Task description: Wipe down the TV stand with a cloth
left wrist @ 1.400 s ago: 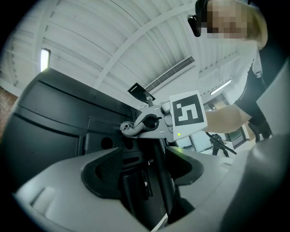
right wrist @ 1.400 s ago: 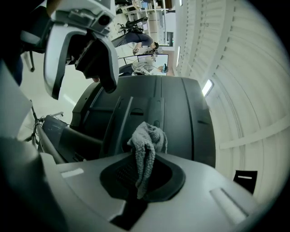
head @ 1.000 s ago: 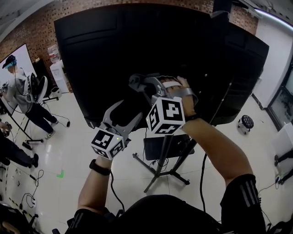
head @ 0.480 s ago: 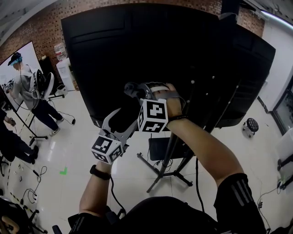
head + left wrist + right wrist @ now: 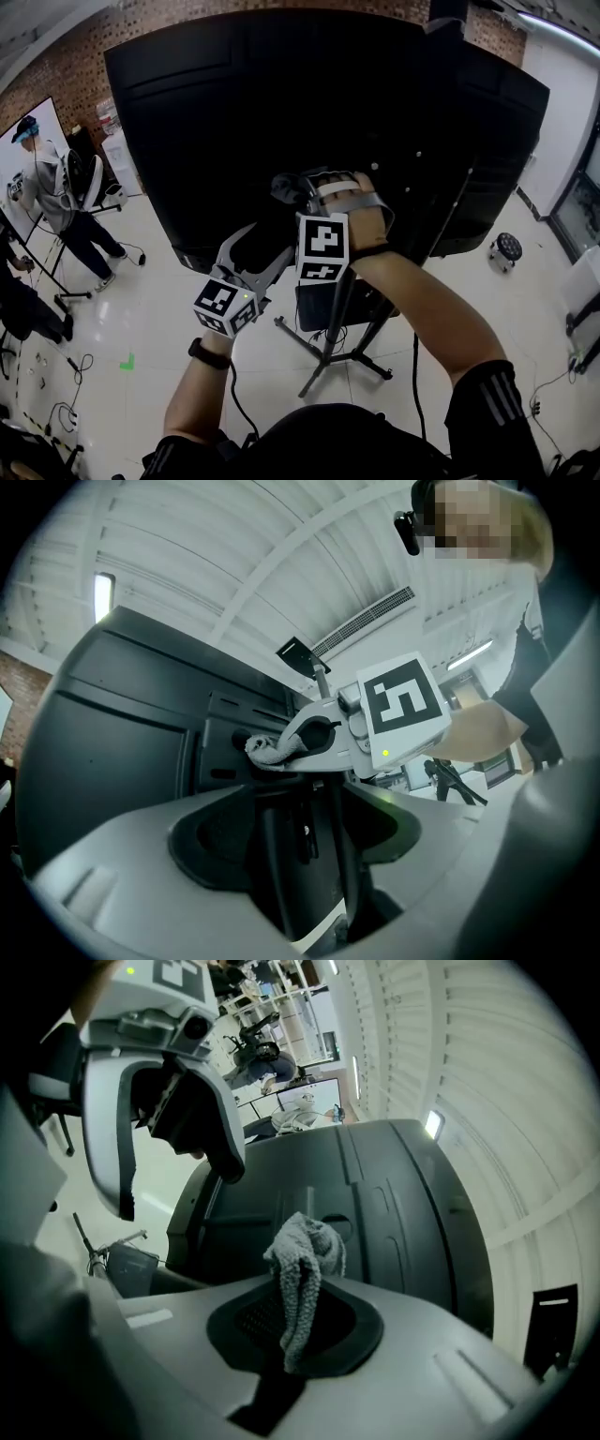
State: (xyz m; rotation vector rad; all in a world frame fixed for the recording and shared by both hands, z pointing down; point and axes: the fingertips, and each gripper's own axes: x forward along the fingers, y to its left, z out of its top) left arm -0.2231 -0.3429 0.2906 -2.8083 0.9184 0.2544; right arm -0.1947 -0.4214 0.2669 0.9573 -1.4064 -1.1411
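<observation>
Right tool (image 5: 291,187) clamped on a grey cloth (image 5: 302,1251) at the TV's black back (image 5: 234,112) — left tool (image 5: 302,827) just below it, jaws apart.

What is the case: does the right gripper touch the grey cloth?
Touching. The right gripper view shows the right gripper shut on the grey cloth, pinched between its jaws.

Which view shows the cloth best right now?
The right gripper view: the grey cloth stands centred, clamped in its jaws. The left gripper view shows it small and distant; the head view barely shows it.
</observation>
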